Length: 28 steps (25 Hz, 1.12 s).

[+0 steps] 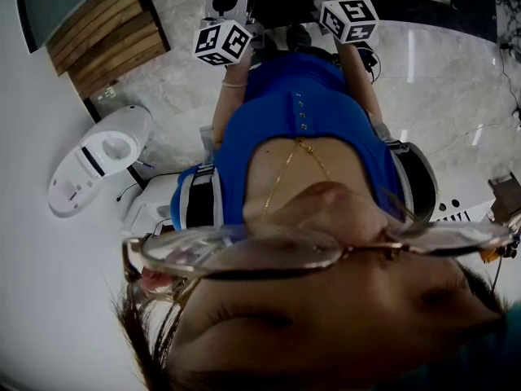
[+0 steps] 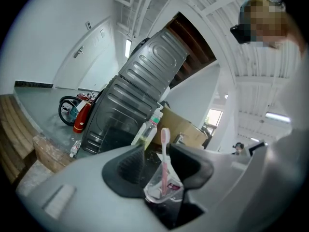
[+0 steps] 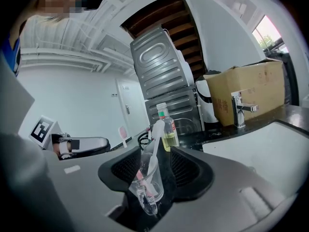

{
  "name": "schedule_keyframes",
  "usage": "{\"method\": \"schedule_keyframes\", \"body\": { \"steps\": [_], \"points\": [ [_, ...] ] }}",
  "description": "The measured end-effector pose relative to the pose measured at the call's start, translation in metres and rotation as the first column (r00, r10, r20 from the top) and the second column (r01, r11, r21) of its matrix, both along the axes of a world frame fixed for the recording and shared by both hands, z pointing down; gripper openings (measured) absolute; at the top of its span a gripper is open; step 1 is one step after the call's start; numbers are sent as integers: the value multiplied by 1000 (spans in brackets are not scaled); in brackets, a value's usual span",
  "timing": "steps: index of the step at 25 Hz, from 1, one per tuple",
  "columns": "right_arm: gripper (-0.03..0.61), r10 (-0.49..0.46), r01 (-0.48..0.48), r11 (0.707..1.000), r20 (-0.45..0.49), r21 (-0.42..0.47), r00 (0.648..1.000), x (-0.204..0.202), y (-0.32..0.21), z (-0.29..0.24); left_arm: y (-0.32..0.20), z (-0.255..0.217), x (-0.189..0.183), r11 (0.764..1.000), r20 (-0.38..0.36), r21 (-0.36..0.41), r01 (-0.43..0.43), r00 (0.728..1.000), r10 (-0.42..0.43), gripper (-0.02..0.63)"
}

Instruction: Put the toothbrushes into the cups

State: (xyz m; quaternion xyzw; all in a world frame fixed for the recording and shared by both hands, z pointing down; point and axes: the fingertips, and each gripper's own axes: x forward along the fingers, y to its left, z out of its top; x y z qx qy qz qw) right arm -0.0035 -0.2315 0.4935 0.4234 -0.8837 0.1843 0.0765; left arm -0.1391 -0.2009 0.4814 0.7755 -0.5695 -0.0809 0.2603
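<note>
**Left gripper** (image 2: 157,153): grey body with dark ribbed pads. The jaws are spread wide and clamp nothing.
- A clear plastic cup (image 2: 161,190) stands between the pads. Its base is cut off by the gripper body, and contact with the pads cannot be made out.
- A pink toothbrush (image 2: 164,158) stands upright in this cup, head up.
- Behind is a clear bottle with a green cap (image 2: 149,129), its lower part hidden by the left pad.
- Also behind is a brown cardboard box (image 2: 186,129), half hidden by the right pad.

**Right gripper** (image 3: 154,158): same build, with the jaws likewise wide apart and gripping nothing.
- A second clear plastic cup (image 3: 145,187) sits between the pads, its foot hidden.
- A white toothbrush (image 3: 154,149) leans in this cup. Its lower handle is blurred through the plastic.
- A chrome tap (image 3: 240,108) stands to the right.

**Head view:** only the two marker cubes (image 1: 222,41) show. The jaws, cups and counter lie beyond the top edge.
</note>
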Motion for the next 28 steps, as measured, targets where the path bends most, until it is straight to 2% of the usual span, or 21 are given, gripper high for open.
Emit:
{"method": "schedule_keyframes", "body": {
  "steps": [4, 12, 20, 21, 28],
  "points": [
    [162, 23, -23, 1000, -15, 15, 1000, 16, 23, -17, 16, -17, 17, 999, 4, 12, -33, 999, 33, 156],
    [69, 18, -16, 999, -46, 40, 999, 26, 45, -21, 29, -16, 44, 994, 21, 2, -114, 993, 114, 137],
    [2, -20, 27, 995, -73, 98, 997, 12, 46, -29, 26, -27, 57, 985, 67, 54, -166, 985, 162, 24],
    [2, -24, 32, 994, -74, 106, 997, 10, 45, -30, 25, -28, 59, 984, 75, 61, -170, 983, 166, 4],
    [0, -45, 64, 982, -106, 178, 993, -1, 41, -42, 18, -33, 64, 978, 133, 78, -193, 974, 182, 3]
  ]
}}
